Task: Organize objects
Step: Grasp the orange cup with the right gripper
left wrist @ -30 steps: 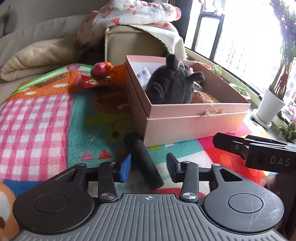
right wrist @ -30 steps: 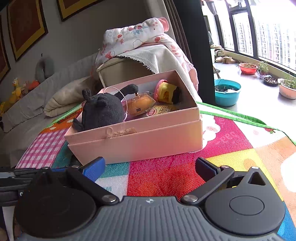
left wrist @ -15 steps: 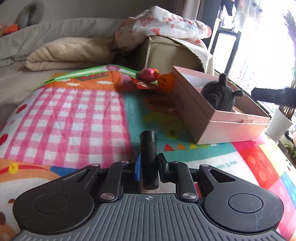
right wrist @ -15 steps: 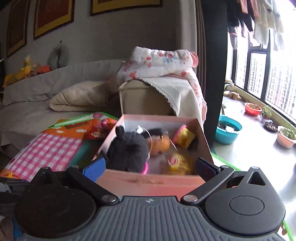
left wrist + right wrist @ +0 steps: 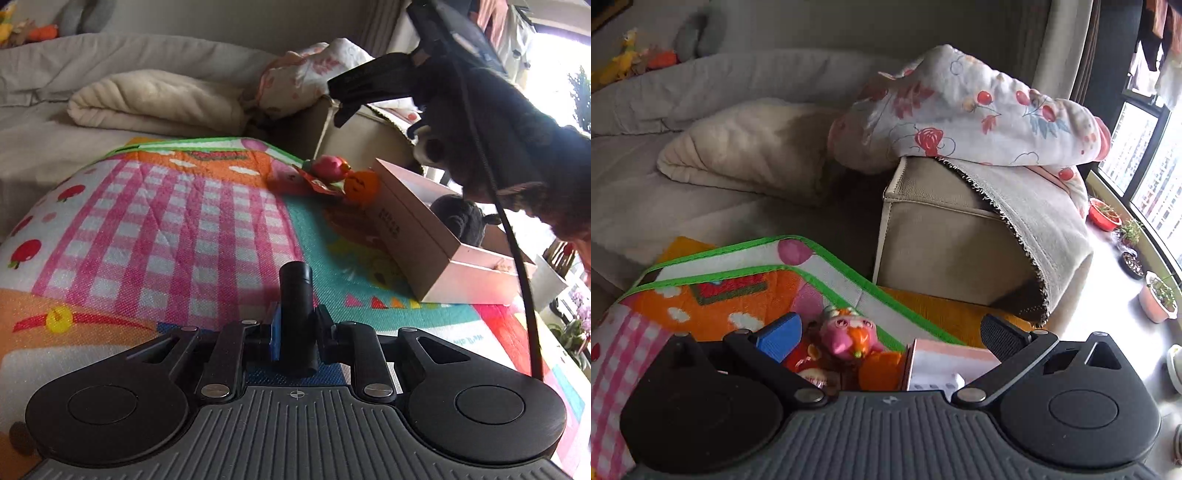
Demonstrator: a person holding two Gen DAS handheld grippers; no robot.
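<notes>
My left gripper (image 5: 295, 326) is shut on a black cylinder (image 5: 296, 295) that sticks out forward above the colourful play mat (image 5: 166, 229). To the right lies the pink box (image 5: 436, 251) with a dark grey plush toy (image 5: 463, 219) in it. A pink pig toy (image 5: 328, 165) and an orange pumpkin ball (image 5: 360, 184) lie at the box's far corner. My right gripper (image 5: 892, 338) is open, held above that corner, with the pink pig toy (image 5: 847, 334) and orange ball (image 5: 881, 369) seen between its fingers. From the left wrist view the right gripper (image 5: 373, 86) hangs overhead.
A beige ottoman (image 5: 942, 254) draped with a floral blanket (image 5: 967, 114) stands behind the mat. A folded cream blanket (image 5: 155, 101) lies on the grey sofa (image 5: 683, 92). Potted plants (image 5: 1158, 295) line the window sill at right. A black cable (image 5: 517, 266) hangs over the box.
My left gripper closed on the black cylinder and lifted it off the mat, swinging left. My right gripper, still open, rose and moved past the box to above its far corner.
</notes>
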